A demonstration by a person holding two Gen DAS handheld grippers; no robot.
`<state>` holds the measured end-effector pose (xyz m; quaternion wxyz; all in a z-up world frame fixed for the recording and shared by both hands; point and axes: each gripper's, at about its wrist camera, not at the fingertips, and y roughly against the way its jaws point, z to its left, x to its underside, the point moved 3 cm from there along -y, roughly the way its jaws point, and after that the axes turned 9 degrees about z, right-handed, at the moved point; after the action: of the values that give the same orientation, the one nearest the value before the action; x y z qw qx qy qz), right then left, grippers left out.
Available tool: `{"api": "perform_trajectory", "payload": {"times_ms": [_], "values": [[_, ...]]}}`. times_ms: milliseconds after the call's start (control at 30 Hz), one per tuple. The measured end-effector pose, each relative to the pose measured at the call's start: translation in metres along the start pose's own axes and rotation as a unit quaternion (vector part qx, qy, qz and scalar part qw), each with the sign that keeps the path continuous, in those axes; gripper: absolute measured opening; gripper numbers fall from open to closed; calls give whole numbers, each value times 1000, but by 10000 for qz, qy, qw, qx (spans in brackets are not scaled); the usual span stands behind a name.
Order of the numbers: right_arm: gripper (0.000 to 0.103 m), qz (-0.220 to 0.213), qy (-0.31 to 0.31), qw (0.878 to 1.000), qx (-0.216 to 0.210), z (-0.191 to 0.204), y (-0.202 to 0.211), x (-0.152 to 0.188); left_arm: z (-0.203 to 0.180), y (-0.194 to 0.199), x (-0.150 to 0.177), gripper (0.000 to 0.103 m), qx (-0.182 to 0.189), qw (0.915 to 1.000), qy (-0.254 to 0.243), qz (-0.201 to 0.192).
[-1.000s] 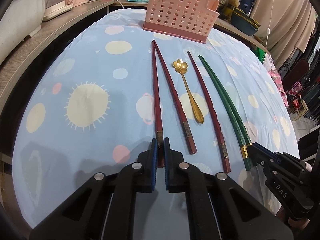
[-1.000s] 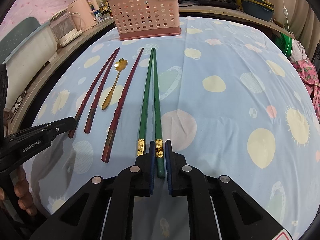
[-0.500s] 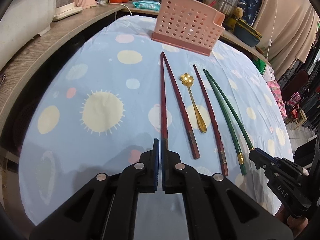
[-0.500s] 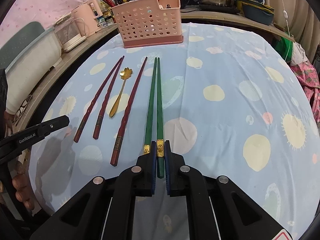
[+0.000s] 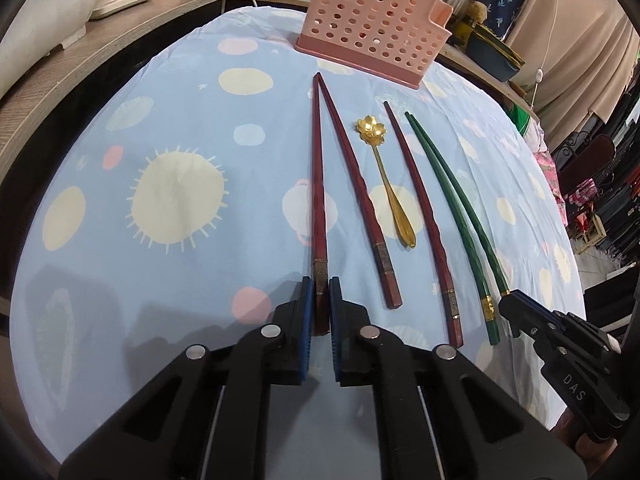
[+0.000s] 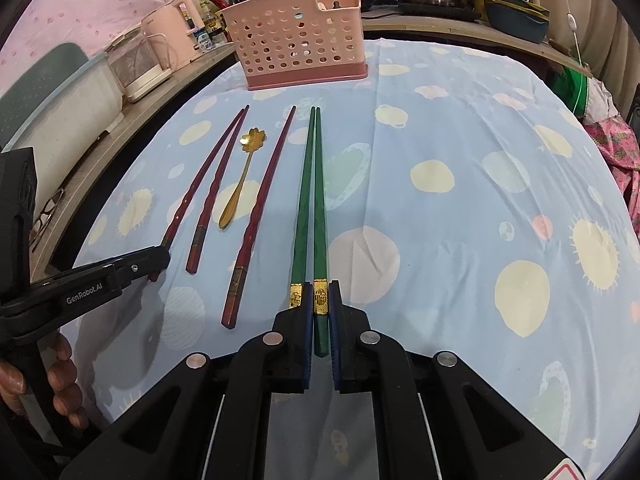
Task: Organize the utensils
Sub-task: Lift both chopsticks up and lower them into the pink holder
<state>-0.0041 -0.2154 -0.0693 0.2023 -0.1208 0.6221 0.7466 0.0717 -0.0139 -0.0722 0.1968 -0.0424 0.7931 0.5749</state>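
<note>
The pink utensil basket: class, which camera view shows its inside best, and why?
The right wrist view. The pink utensil basket shows its open top there, with items standing behind its notched corner. In the left wrist view the basket is cut off by the top edge, so only its perforated wall shows.

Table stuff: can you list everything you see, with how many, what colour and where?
red chopsticks: three, dark red, left part of the row, leftmost between the left tool's pads
spoon: one, gold, among the red chopsticks
green chopsticks: two, green, right of the row, one between the right tool's pads
basket: one, pink, far end
tablecloth: one, light blue
left tool: black, shut on chopstick
right tool: black, shut on chopstick
</note>
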Motion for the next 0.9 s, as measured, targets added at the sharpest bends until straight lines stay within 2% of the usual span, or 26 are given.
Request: {"api": "perform_trajectory", "payload": {"times_ms": [200,433,700,900], "values": [[7,-64,11,10000,3,0,4,-1,0,9,-3,7,-29,9999,3,-113],[7,-419,-12,9991,-51,0,34,-16,-4,59,-22,7,-135,9965,-95,-818],[7,-1117,-75,9935,-179,-1,85,-56,-7,113,-59,7,-97,9879,-89,-1546],[7,-1426,-171,9892,-292,-7,106,-90,-10,137,-92,7,-177,9813,-97,-1917]]}}
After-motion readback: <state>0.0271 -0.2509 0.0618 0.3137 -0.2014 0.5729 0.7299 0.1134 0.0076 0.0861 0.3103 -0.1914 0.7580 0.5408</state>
